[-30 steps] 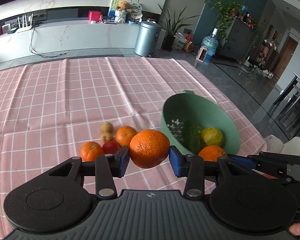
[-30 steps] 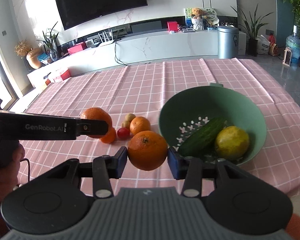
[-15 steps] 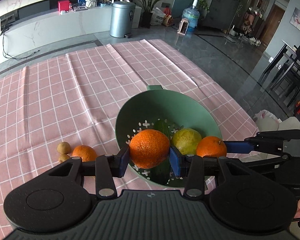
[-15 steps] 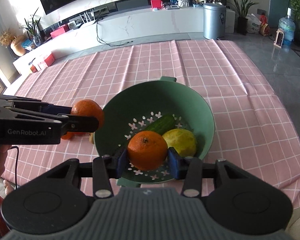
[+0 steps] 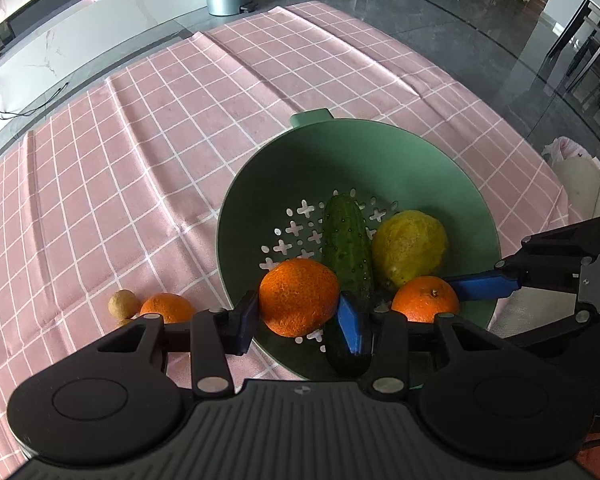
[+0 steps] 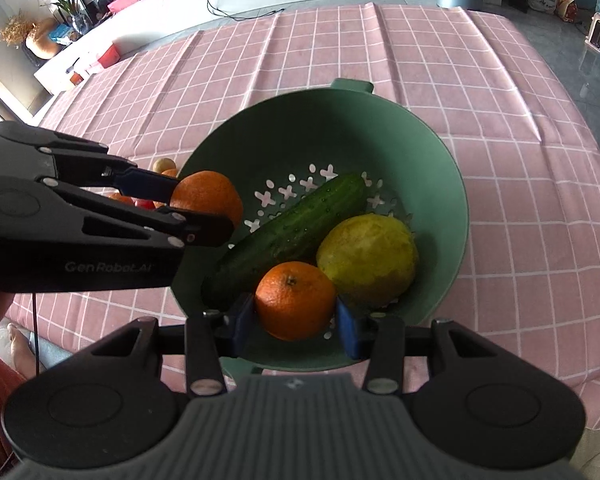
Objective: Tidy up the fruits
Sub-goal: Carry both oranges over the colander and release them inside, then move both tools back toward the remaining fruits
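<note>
A green colander (image 5: pixel 380 148) (image 6: pixel 432 152) stands on the pink checked cloth, holding a cucumber (image 5: pixel 346 236) (image 6: pixel 296 232) and a yellow-green citrus (image 5: pixel 410 248) (image 6: pixel 370 258). My left gripper (image 5: pixel 298 316) is shut on an orange (image 5: pixel 298 296) above the colander's near left rim. My right gripper (image 6: pixel 296 320) is shut on a second orange (image 6: pixel 294 300), held over the colander's near side beside the citrus. In the right wrist view the left gripper (image 6: pixel 204 204) and its orange (image 6: pixel 208 194) hang at the colander's left rim. The right gripper's orange (image 5: pixel 426 300) also shows in the left wrist view.
On the cloth left of the colander lie another orange (image 5: pixel 166 306), a small brown round fruit (image 5: pixel 123 303) and a red fruit (image 6: pixel 144 203). The table's right edge drops to a dark glossy floor (image 5: pixel 480 40). A person's bare foot (image 6: pixel 18 344) shows lower left.
Both grippers, each still gripping its orange, have moved from the loose fruit on the cloth to above the colander and tipped more steeply down into it.
</note>
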The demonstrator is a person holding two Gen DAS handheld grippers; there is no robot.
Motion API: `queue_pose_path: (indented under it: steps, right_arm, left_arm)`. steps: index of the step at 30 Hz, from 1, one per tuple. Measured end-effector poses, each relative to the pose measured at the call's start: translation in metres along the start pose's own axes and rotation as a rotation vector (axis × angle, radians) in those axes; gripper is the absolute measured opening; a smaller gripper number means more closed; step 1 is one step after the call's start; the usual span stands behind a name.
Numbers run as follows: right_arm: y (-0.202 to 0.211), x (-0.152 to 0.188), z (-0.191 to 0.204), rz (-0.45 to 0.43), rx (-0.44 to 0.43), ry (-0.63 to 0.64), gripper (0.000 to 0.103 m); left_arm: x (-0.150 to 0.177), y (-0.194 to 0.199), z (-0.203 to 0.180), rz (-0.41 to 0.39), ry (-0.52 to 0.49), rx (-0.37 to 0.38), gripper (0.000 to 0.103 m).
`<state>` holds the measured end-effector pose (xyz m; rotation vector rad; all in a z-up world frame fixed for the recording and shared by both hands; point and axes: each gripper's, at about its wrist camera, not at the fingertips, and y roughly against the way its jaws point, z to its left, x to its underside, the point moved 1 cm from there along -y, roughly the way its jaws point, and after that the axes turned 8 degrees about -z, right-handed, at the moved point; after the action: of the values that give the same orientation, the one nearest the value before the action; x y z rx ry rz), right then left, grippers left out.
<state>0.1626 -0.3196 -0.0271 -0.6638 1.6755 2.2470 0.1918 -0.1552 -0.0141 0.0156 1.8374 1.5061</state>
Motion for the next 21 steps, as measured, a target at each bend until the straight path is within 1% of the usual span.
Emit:
queue_pose_path:
  steps: [4, 11, 16, 19, 21]
  right_arm:
    - [-0.008, 0.0, -0.002, 0.035, -0.008, 0.0, 0.041]
    - [-0.014, -0.001, 0.0, 0.052, -0.012, 0.016, 0.041]
    - [-0.012, -0.002, 0.001, 0.041, -0.006, 0.017, 0.042]
    - [-0.009, -0.003, 0.001, 0.035, 0.0, 0.018, 0.043]
    - [-0.005, -0.003, 0.003, 0.028, 0.002, 0.022, 0.048]
  left_arm:
    - [-0.002, -0.008, -0.003, 0.034, -0.027, -0.01, 0.049]
    - [-0.002, -0.013, -0.001, 0.051, -0.013, 0.002, 0.05]
    - [-0.001, -0.014, 0.0, 0.052, -0.014, 0.0, 0.055]
    - [-0.001, -0.012, 0.0, 0.047, -0.009, 0.002, 0.055]
    - [-0.001, -0.01, 0.001, 0.042, -0.003, 0.009, 0.056]
